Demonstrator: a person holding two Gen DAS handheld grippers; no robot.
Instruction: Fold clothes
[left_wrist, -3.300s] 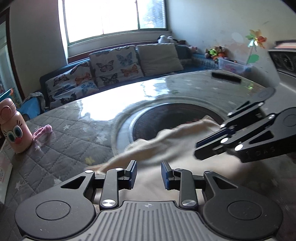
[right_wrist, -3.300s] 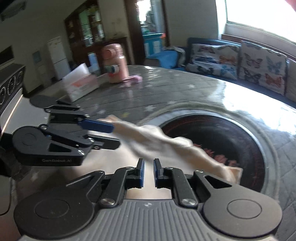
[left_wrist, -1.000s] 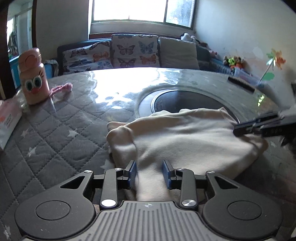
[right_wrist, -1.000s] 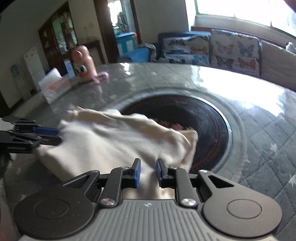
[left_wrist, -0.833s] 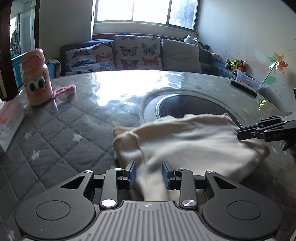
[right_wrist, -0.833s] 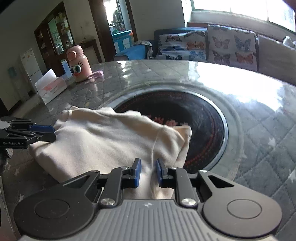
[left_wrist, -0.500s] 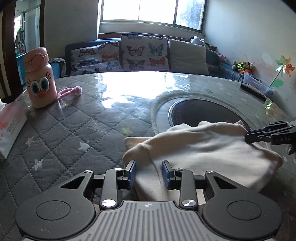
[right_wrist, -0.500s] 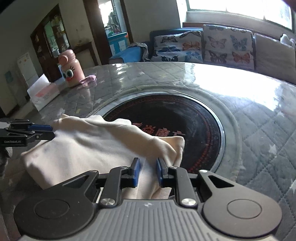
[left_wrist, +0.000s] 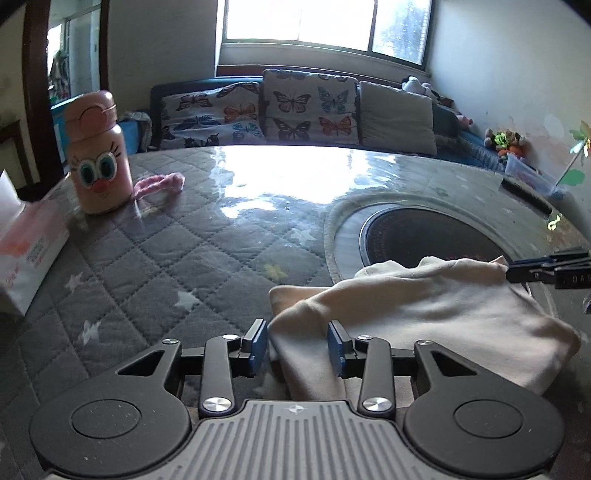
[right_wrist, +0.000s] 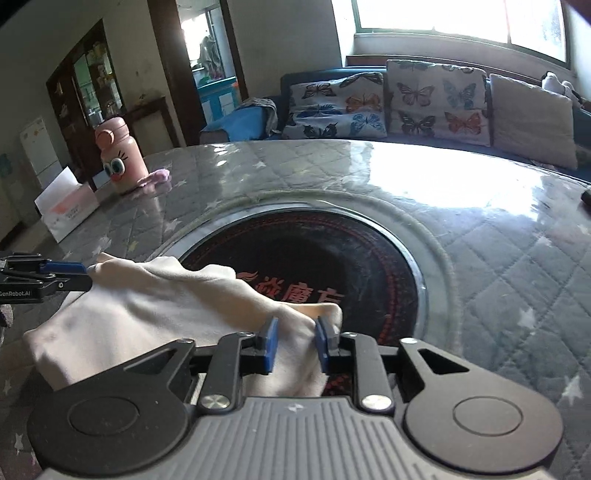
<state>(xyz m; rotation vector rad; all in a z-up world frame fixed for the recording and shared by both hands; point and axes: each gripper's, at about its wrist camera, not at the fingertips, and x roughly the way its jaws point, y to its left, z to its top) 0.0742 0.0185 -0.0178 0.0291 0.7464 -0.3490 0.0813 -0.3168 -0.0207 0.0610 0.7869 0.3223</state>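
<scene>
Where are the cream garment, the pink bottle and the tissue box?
cream garment (left_wrist: 424, 306), left wrist view, on the flat top layer of the fold.
pink bottle (left_wrist: 98, 158), left wrist view, on the body at the cartoon eyes.
tissue box (right_wrist: 68, 210), right wrist view, on its pink-printed top face.

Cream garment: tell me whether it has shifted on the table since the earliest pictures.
Yes. The cream garment then draped across the dark round inset; now it lies bunched toward the near side, covering only the inset's near rim.

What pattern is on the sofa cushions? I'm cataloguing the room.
Colourful butterflies on a white ground, on the sofa cushions; clearest in the left wrist view.
</scene>
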